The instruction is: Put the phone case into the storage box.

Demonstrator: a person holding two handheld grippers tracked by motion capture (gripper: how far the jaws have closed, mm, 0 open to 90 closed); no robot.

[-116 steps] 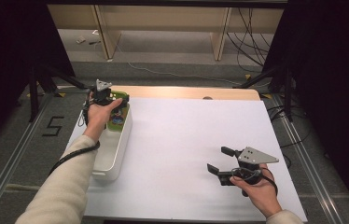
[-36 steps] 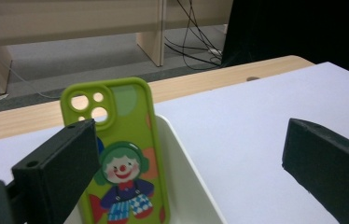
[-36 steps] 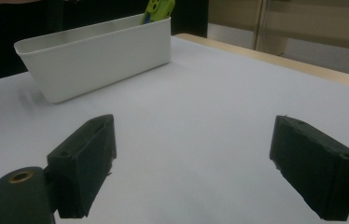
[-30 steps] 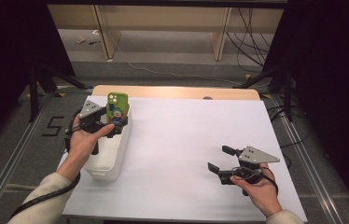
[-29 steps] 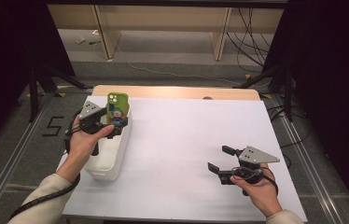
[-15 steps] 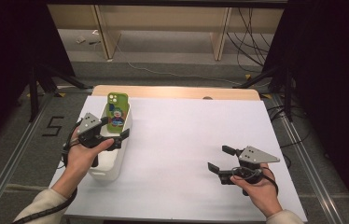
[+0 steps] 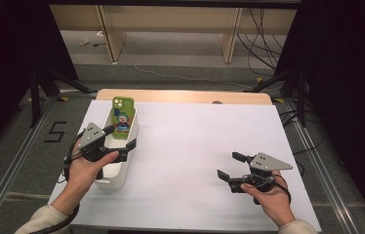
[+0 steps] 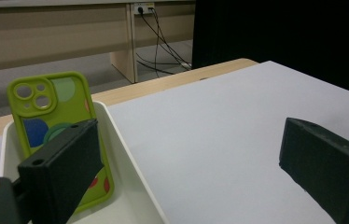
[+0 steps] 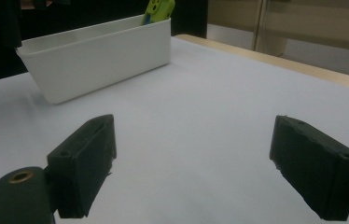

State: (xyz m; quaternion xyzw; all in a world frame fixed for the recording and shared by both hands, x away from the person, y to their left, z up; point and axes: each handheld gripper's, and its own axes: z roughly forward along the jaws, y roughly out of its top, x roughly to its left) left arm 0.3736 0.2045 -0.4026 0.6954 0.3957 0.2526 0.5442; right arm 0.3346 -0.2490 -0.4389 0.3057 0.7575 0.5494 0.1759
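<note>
Leaning upright against the far end wall of the white bin, the green phone case sits just ahead of the left gripper, jaws wide, empty. Right gripper wide too, well apart. Left is nearer.

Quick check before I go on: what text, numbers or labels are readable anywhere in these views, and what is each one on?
"5": dark numeral marked on the grey floor left of the table, in the high view.
Phone case in the white bin: a cartoon figure and coloured circles, no words I can read.
Left gripper, right gripper: no legible marking.
</note>
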